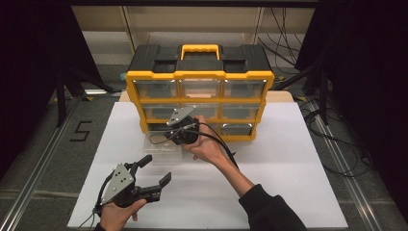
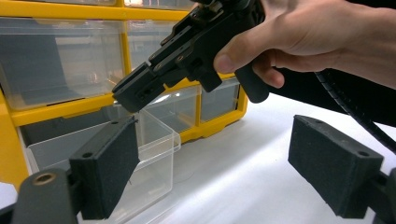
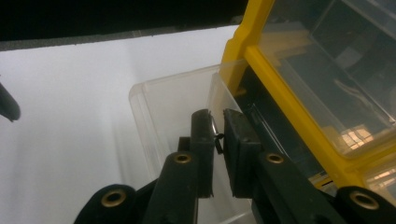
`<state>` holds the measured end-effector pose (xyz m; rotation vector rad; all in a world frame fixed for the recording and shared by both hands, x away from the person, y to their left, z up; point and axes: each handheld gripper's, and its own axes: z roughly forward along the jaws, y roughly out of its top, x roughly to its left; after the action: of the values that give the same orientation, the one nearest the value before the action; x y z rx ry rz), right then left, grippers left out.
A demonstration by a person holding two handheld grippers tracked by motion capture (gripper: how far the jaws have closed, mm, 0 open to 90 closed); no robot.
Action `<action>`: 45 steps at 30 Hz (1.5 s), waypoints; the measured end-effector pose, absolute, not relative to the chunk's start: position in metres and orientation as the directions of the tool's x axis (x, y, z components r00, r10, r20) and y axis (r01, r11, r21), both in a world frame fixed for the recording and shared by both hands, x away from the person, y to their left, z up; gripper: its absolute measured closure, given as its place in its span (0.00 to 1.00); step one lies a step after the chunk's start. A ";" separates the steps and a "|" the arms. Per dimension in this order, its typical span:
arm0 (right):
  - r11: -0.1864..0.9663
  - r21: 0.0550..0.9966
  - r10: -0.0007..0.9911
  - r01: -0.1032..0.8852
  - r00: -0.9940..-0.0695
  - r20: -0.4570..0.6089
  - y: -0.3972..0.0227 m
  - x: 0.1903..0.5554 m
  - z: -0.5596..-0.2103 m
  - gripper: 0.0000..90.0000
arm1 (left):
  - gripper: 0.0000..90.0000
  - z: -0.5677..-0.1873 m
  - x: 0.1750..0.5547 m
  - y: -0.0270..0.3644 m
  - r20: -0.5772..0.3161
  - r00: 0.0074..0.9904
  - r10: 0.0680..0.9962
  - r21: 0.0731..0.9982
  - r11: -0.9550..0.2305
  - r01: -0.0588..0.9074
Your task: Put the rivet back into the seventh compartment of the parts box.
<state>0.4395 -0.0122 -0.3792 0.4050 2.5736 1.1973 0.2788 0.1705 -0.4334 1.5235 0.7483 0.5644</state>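
Your right gripper (image 3: 218, 140) jaws pinch the clear drawer (image 3: 173, 107) wall thinly; a skewed pull could slip it free.

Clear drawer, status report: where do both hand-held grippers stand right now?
Right hand-held gripper shut on clear drawer side wall. Drawer pulled out of yellow organizer, bottom row. Left hand-held gripper open, holding nothing, beside the drawer.

— What do we have on the white table (image 1: 288, 168)?
— We see the yellow-and-black drawer cabinet (image 1: 199, 91) standing toward its far edge.
— And nearer our fingers?
— A clear plastic drawer (image 1: 163, 150), resting on the table just below the right-hand fingertips.
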 end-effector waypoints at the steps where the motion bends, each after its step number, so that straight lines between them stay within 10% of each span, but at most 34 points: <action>1: 0.622 0.771 0.361 0.137 -0.924 -0.127 -0.012 0.440 -0.380 0.92 | 0.18 -0.433 0.278 0.171 -0.077 0.662 0.746 0.991 -0.013 0.130; 20: 0.550 0.818 0.436 0.170 -0.894 -0.107 -0.043 0.432 -0.360 0.46 | 0.18 -0.433 0.278 0.170 -0.080 0.662 0.746 0.991 -0.011 0.132; 45: 0.449 0.881 0.472 0.147 -0.877 -0.094 -0.099 0.393 -0.352 0.38 | 0.18 -0.433 0.278 0.171 -0.078 0.660 0.748 0.991 -0.012 0.131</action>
<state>0.3935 -0.0989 -0.3516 0.5281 2.3783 1.3992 0.2780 0.1708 -0.4330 1.5324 0.7573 0.5711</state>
